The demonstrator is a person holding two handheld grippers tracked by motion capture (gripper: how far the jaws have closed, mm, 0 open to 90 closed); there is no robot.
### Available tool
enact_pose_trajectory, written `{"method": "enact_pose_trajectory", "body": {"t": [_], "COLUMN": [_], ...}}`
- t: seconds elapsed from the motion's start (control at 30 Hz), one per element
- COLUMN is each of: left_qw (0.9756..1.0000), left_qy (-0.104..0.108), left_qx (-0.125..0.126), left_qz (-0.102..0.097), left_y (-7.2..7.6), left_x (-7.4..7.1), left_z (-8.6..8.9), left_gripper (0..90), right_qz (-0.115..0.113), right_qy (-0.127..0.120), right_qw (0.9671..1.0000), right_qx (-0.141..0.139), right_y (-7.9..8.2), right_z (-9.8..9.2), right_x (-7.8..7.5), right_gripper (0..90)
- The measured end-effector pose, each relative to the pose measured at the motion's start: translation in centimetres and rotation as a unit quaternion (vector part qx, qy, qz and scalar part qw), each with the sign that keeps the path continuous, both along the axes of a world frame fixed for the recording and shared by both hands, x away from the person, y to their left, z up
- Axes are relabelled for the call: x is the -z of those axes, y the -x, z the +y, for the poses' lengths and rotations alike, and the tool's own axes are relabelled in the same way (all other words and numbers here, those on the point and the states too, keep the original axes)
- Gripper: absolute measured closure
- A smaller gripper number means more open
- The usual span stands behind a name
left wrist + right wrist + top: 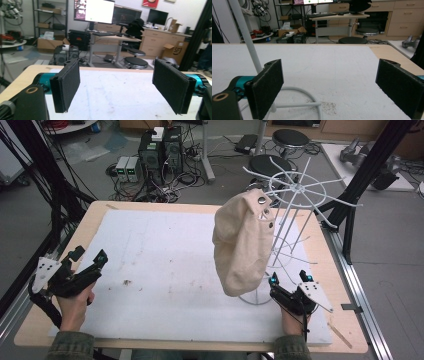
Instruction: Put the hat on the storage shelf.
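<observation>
- Your counter point(100, 217) is a pale wood top, and a white mat point(165, 250) covers most of it, leaving a bare wood strip along the far edge, the left edge and the right edge.
- The middle and left of the mat lie open — a few brown crumbs point(127, 282) sit left of centre, and that is the widest free room you have.
- A white wire rack point(295, 190) stands toward the right side of the mat, its spokes fanning out over the counter's far right corner; its ring base point(312, 100) rests on the mat.
- A beige cloth bag point(242, 242) hangs from the rack by its snap-button top, its bottom ending just above the base ring, near the front edge.
- Your left gripper point(90, 265) hovers at the near left, close to the counter's left edge; in the left gripper view point(116, 85) its jaws stand wide apart with nothing between them.
- Your right gripper point(287, 282) sits just right of the bag's bottom, near the front edge — in the right gripper view point(329, 87) its jaws are spread wide, the rack's post point(244, 35) rising just behind the left jaw.
</observation>
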State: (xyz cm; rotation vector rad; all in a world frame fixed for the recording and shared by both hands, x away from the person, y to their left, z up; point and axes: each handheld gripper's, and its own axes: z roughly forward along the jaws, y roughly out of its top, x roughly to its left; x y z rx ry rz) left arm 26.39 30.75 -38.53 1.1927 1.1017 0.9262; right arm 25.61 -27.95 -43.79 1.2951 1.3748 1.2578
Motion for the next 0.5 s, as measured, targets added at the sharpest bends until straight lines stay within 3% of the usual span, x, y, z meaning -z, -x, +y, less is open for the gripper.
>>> {"method": "enact_pose_trajectory", "body": {"t": [0.13, 0.3, 0.5], "left_qw": [0.9998, 0.9987, 0.9976], "left_qy": [-0.002, -0.019, -0.011], "left_qx": [-0.019, -0.048, -0.068], "left_qz": [0.001, 0.001, 0.008], "left_y": [0.3, 0.8, 1.4], "left_x": [0.7, 1.8, 3.0], "left_z": [0.6, 1.0, 1.5], "left_gripper": [22.4, 22.8, 22.8], "right_qz": [0.001, -0.002, 0.001], "right_qy": [-0.010, -0.009, -0.016], "right_qw": [0.9999, 0.9999, 0.9997], "right_qx": [0.005, 0.008, 0.018], "right_y": [0.1, 0.1, 0.3], "right_z": [-0.2, -0.4, -0.9], "right_x": [0.1, 0.1, 0.2], "right_gripper": [6.8, 6.7, 6.7]}}
